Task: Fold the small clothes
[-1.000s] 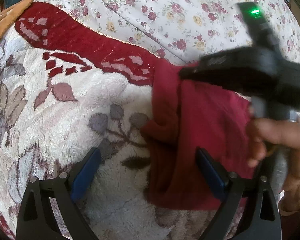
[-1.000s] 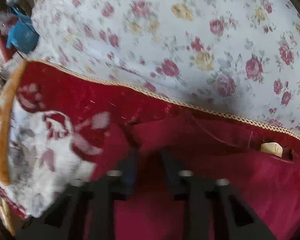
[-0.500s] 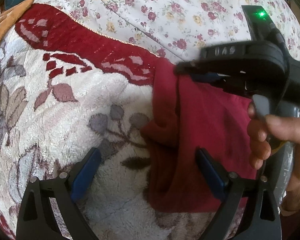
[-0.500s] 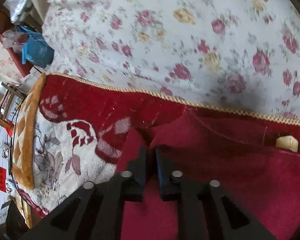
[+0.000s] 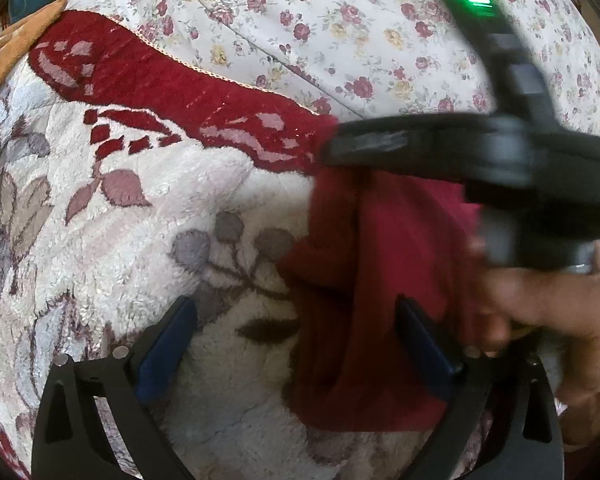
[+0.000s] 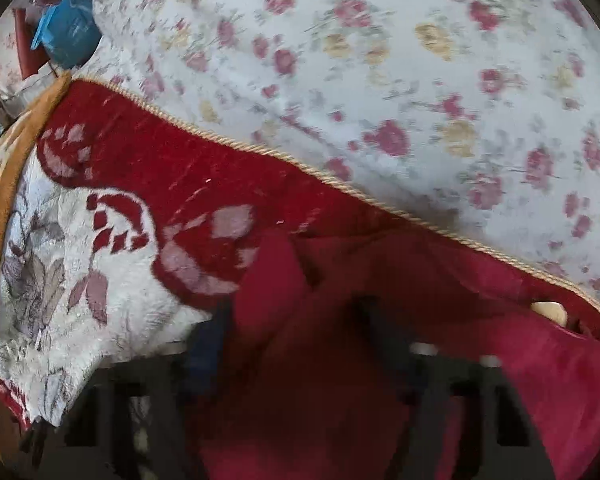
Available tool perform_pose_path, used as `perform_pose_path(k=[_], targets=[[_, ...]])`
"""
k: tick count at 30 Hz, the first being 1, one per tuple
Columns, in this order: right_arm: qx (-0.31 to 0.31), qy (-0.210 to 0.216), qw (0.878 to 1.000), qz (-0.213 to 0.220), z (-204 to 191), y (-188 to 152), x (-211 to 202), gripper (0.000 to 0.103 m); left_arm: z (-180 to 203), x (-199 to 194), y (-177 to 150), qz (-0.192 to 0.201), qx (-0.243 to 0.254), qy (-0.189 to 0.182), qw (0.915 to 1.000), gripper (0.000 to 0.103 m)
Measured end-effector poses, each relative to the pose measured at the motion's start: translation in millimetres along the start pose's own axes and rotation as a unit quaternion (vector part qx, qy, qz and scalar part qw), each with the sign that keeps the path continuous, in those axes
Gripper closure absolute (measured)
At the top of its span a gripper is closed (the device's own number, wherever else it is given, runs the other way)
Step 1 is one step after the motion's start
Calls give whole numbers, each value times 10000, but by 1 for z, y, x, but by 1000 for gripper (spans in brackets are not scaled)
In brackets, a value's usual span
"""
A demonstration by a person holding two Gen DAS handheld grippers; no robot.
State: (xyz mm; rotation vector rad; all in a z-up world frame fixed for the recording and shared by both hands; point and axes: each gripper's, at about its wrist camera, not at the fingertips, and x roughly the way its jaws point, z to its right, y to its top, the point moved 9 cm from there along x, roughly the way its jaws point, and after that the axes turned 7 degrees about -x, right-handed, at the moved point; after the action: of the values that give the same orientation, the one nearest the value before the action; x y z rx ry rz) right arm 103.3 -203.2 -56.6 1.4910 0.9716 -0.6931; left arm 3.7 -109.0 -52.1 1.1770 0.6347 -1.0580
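We see a red cloth (image 5: 384, 300) lying bunched on a fluffy blanket (image 5: 148, 240), next to a flowery sheet (image 5: 340, 20). Our left gripper (image 5: 296, 344) is wide open, and the cloth's edge lies between its blue pads (not pinched). Our right gripper (image 6: 296, 344) is closing around a fold of the cloth, its picture blurry.
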Motion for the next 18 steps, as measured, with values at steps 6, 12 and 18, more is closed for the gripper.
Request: perform_pose_path(k=[6,12,18], targets=[[797,1000,9910,387,26,2,-45,87,17,-2,7,114,-180,-687,9974,40],[987,882,9907,323,48,-11,-57,91,36,-5,5,172,15,-1032,9945,77],[622,952,9933,229,13,0,-59,15,48,-22,10,412,163,-1339,9900,84]])
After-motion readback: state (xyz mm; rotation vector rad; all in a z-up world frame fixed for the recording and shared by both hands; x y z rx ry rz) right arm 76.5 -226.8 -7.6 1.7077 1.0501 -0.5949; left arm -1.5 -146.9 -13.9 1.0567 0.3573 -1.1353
